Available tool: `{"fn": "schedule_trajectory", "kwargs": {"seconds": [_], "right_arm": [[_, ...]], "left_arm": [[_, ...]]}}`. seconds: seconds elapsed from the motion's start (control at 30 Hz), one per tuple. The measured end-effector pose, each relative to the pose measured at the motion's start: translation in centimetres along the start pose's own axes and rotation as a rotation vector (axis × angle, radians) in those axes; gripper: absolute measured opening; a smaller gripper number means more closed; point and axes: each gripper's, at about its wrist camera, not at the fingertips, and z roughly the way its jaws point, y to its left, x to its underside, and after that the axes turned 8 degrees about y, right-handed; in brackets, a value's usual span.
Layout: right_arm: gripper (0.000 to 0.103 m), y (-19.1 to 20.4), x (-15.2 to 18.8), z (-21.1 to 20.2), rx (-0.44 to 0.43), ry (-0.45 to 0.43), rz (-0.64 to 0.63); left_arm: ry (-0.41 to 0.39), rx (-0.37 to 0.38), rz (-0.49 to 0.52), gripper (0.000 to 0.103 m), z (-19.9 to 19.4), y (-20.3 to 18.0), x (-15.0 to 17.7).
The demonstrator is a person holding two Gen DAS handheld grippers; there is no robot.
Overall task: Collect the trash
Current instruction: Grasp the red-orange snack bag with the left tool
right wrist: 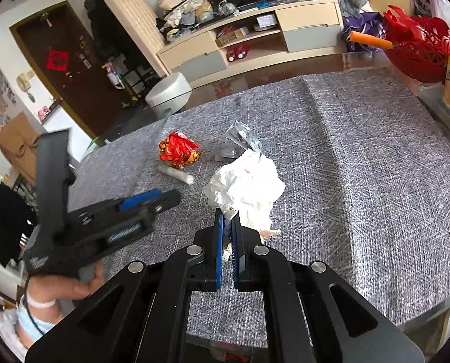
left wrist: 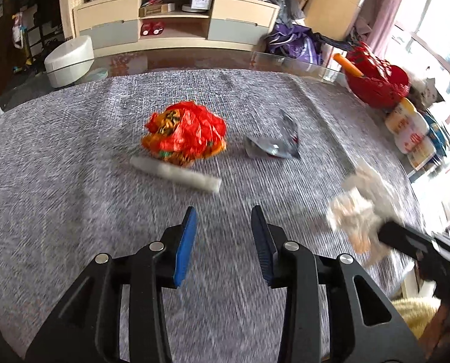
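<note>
Grey cloth table (left wrist: 73, 157), left gripper (left wrist: 224, 211) angled down, parted, empty, right gripper (right wrist: 227, 211) clamping crumpled tissue (right wrist: 249, 181)

Red basket (left wrist: 379, 81), white stool (left wrist: 69, 60), beige cabinet (left wrist: 176, 21), bottles (left wrist: 411, 130)

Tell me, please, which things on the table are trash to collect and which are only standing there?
Trash:
- crumpled white tissue paper, clamped in the right tool
- crumpled red-orange plastic wrapper
- silver foil wrapper
- white paper roll

Just standing there:
- red openwork basket
- white labelled jars
- grey woven cloth
</note>
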Motion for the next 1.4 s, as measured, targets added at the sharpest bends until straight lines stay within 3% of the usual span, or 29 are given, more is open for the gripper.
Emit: {"fn": "schedule_trajectory", "kwargs": {"seconds": [0.37,0.63,0.73,0.87,1.0,1.13,1.27,1.4], "right_arm": [[0.006,-1.6,-0.3,0.4,-0.044,0.019,0.015],[0.006,-1.3,0.0,0.7,-0.064,0.029,0.014],[0.007,-1.3,-0.1,0.9,-0.070,0.033,0.017],[0.007,-1.3,-0.3,1.1,-0.072,0.037,0.013],[0.007,-1.3,-0.4,1.3,-0.079,0.037,0.014],[0.007,-1.2,-0.5,1.2,-0.081,0.033,0.010],[0.007,-1.7,-0.6,1.5,-0.077,0.040,0.017],[0.007,-1.9,-0.7,2.1,-0.077,0.052,0.027]], "left_arm": [[0.006,-0.132,-0.079,0.039,3.5,-0.6,-3.3],[0.008,-0.131,-0.132,0.040,3.2,0.4,-4.0],[0.007,-0.140,-0.129,0.053,2.9,0.6,-3.8],[-0.025,-0.122,-0.119,0.054,1.4,0.7,-3.8],[-0.070,-0.153,-0.065,0.061,0.1,0.2,-5.1],[-0.070,-0.171,-0.041,0.063,1.0,0.1,-6.4],[-0.069,-0.191,-0.027,0.073,2.5,-0.2,-8.0],[-0.062,-0.216,-0.013,0.074,3.5,-0.2,-8.9]]}}
